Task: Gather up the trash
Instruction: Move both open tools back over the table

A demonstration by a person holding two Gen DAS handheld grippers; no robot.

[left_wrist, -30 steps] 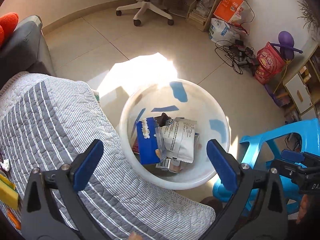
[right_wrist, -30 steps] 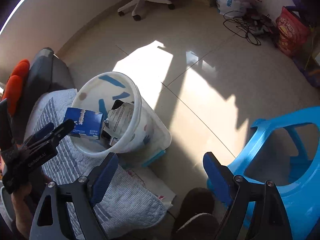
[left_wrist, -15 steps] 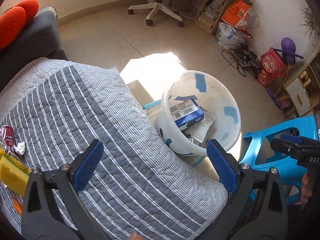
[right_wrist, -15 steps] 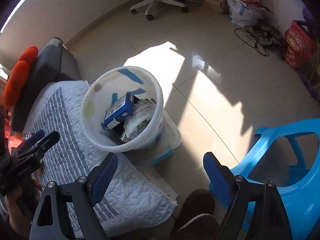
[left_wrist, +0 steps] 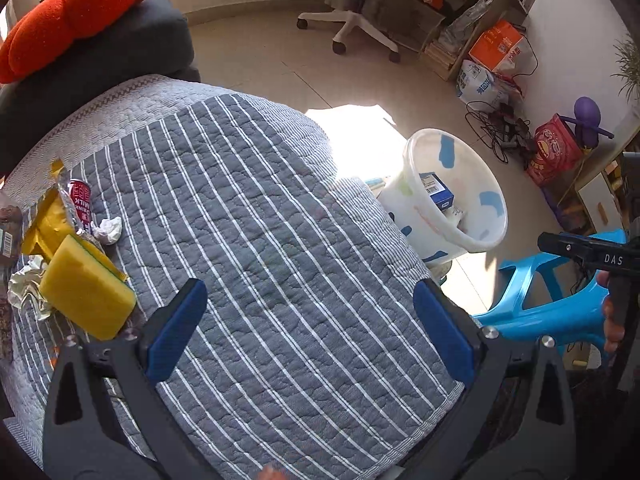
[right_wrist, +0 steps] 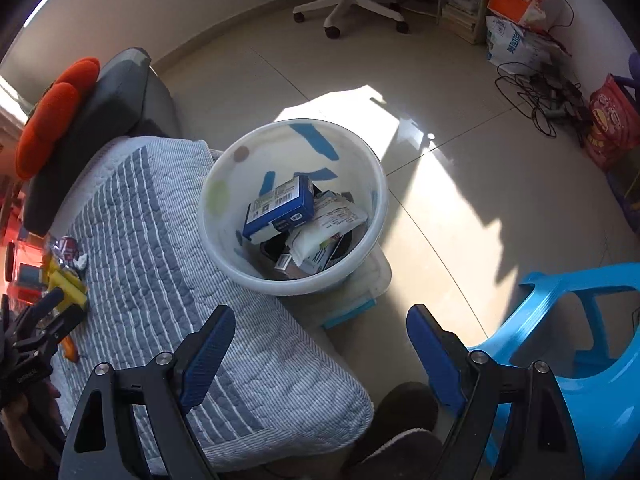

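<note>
Your left gripper (left_wrist: 312, 324) gaping empty over quilt (left_wrist: 260, 240), sponge (left_wrist: 86, 294) lying at nine o'clock, right gripper (right_wrist: 320, 350) gaping empty, bin (right_wrist: 294, 280) sitting at twelve.

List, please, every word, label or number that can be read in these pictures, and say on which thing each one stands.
"MILK": on the red can lying on the striped quilt.
"DAS": on the black arm of the right gripper, cut off at the picture's edge.
Blue box in the white bin: barcode and print, too small to read.
White wrapper in the bin: print too small.
Orange carton, white sack, red bag: print blurred.
</note>
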